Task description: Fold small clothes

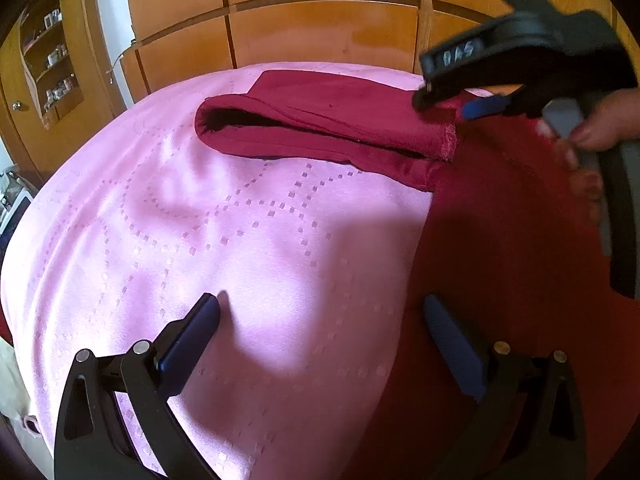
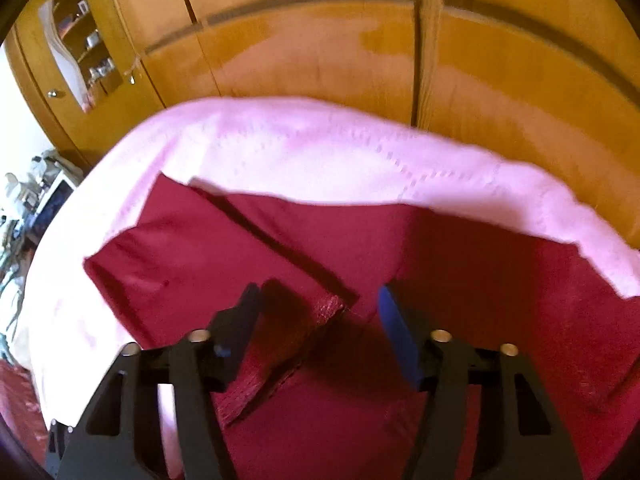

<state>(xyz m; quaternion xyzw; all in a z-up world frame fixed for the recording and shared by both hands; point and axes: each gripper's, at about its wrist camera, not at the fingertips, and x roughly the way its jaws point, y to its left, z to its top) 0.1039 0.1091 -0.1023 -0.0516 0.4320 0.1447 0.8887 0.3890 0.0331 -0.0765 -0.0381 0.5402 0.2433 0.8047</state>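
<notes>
A dark red garment lies on a pink bed cover, with its sleeve folded across toward the left. My left gripper hangs open over the cover at the garment's left edge, with nothing held. In the left wrist view my right gripper is at the sleeve's cuff end, with a person's hand on its handle. In the right wrist view my right gripper stands open over the garment. The ribbed cuff lies between its fingers, and the pads do not press on it.
A wooden wardrobe rises just behind the bed's far edge. A shelf niche with small items is at the left. Clutter stands beside the bed on the left. The pink bed cover lies bare beyond the garment.
</notes>
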